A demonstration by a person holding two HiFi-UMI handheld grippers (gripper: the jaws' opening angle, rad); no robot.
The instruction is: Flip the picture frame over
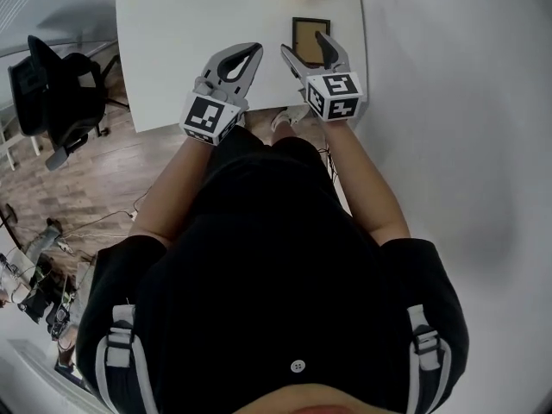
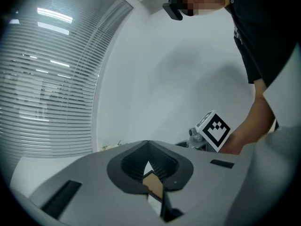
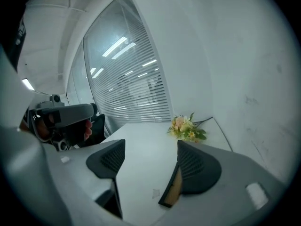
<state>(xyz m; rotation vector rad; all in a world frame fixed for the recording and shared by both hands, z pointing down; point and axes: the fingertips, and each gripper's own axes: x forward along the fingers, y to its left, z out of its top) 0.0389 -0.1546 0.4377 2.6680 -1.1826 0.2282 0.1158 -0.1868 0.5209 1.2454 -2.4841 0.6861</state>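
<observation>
right gripper [image 1: 303,43] wide open at the picture frame [image 1: 309,28]; left gripper [image 1: 255,50] closed and empty.
the picture frame lies flat on the white table [image 1: 172,41], toward its far right side, with a bunch of flowers [image 3: 187,127] beyond it by the table's far edge. the right gripper's fingers [image 3: 200,166] stand wide apart and pinch nothing. the frame's dark rim and brown face show just under the right-hand finger, while the other finger is over the table top; whether either one touches the frame cannot be told. the left gripper's fingers [image 2: 129,166] meet at their tips and hold nothing. it sits beside the right gripper, apart from the frame, which shows only through the gap behind the closed tips.
</observation>
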